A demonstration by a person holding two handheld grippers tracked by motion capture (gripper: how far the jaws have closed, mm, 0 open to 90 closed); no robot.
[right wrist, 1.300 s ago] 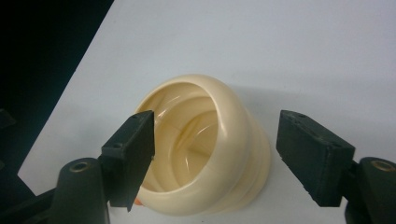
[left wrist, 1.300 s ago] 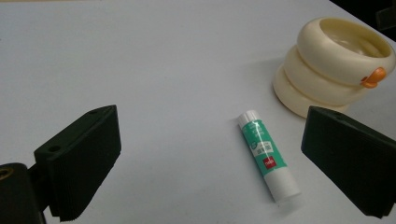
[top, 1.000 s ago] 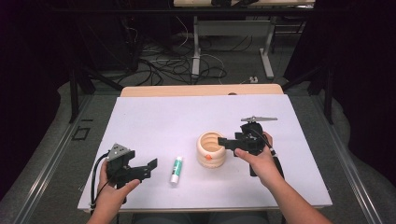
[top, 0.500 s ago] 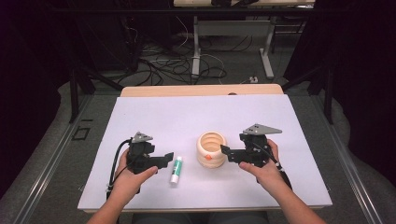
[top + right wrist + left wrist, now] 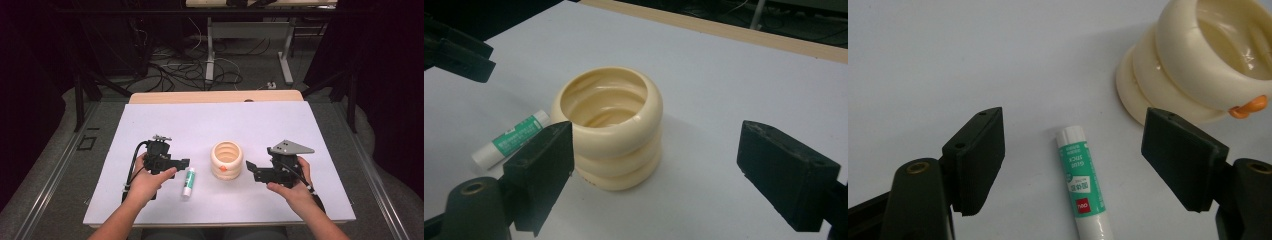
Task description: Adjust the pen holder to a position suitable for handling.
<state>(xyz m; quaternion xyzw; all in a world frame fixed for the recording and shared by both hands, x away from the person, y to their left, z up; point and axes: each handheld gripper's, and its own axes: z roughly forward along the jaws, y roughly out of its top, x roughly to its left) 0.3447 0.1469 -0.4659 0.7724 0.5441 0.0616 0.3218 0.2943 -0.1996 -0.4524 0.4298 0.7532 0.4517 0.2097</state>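
A cream ringed cup (image 5: 226, 160) with a small orange knob stands upright at the middle of the white table (image 5: 215, 127). A green and white glue stick (image 5: 189, 181) lies flat just left of it. My left gripper (image 5: 181, 163) hovers open right over the glue stick (image 5: 1083, 185), one jaw on each side of it, not touching. My right gripper (image 5: 250, 170) is open just right of the cup (image 5: 608, 132), its jaws facing the cup with a gap between. The cup (image 5: 1193, 60) looks empty inside.
The table's wooden far edge (image 5: 215, 96) borders a dark area with cables and metal frame legs (image 5: 210, 50) on the floor. Bare white table surface lies all round the two objects.
My left gripper has moved right and forward up to the glue stick. My right gripper has pulled back from the cup's rim to its right side and opened.
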